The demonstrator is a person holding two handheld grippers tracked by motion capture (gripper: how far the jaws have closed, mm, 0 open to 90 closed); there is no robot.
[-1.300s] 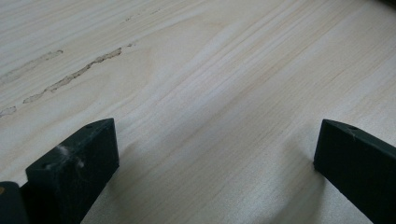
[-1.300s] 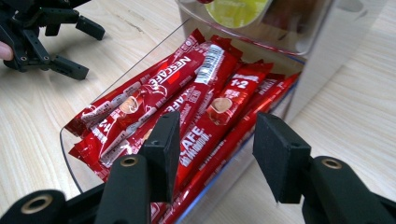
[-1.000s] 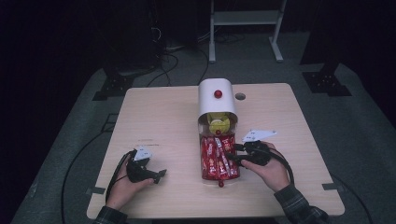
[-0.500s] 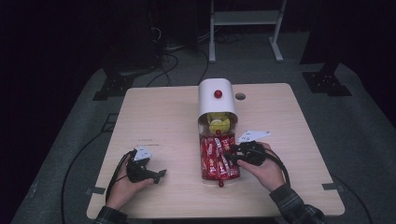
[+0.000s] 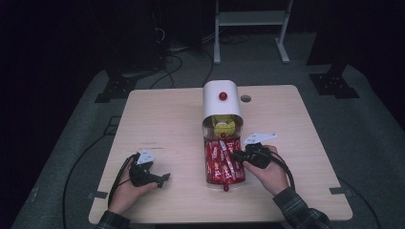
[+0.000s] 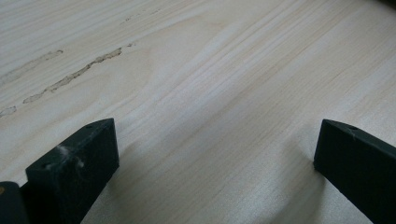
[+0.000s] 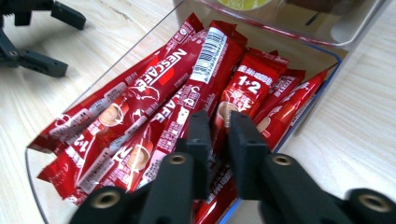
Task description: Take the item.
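Since a second ago the right gripper [image 7: 218,122] has moved into the clear tray [image 5: 241,177], its jaws nearly closed, pinching one red coffee stick [image 7: 233,105] among roughly nine. Left of the tray, the left gripper [image 6: 212,154] rests spread wide on the table [image 5: 167,119].

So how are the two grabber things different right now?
The left gripper has its jaws spread wide over bare table, with nothing between them. The right gripper has its jaws almost together, a red coffee stick showing in the narrow gap, though a firm pinch isn't certain. The left rests away from the clear tray; the right reaches into it. Both have black jaws and are hand-held.
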